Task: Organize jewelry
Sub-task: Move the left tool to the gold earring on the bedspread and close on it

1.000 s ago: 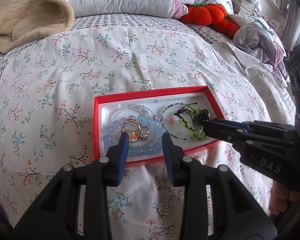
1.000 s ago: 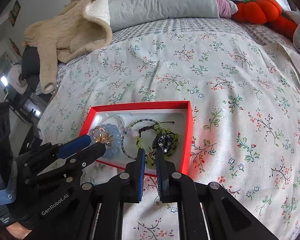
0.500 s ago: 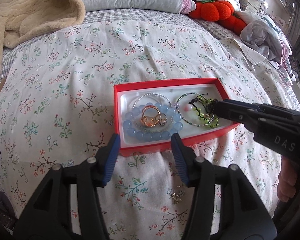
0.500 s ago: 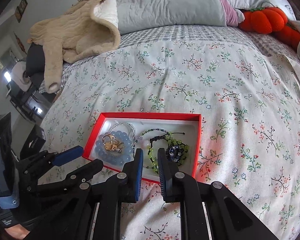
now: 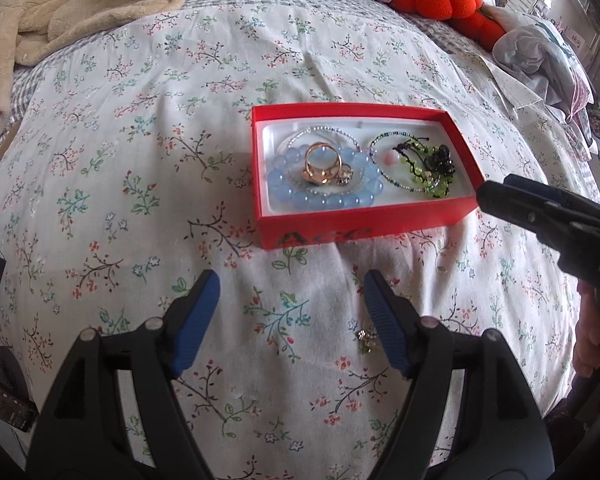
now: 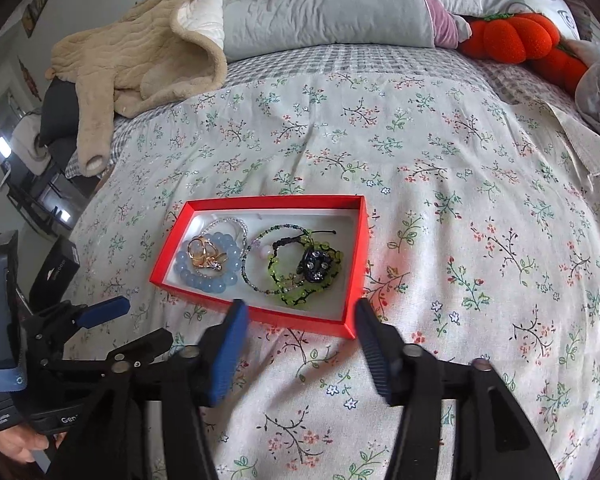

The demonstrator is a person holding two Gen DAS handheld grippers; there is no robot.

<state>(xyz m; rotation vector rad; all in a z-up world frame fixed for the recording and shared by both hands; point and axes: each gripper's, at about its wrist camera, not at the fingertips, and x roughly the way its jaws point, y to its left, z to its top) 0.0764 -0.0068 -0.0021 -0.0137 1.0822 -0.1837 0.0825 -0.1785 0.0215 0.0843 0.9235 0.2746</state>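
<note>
Loose trinket left on the bedspread, both grippers empty

My left gripper (image 5: 292, 320) and right gripper (image 6: 298, 350) are opening with nothing between them; the small metal trinket (image 5: 366, 340) beside my left fingertip looks light and slippery, so I'd pinch across its body, then the red box (image 5: 340, 228).

Both views are bright with soft, even daylight. In the left wrist view the strongest light enters from the upper right, where the room's corner washes out pale. The floral bedsheet (image 5: 148, 168) looks evenly lit, with only faint shadows in its folds. The red box (image 5: 340, 228) casts a reddish glow on the sheet beside it in the right wrist view. Fisheye distortion bulges the bed and darkens the corners into black vignettes. The centre is sharp; the right gripper's fingers (image 6: 228, 354) look slightly motion-blurred.
</note>
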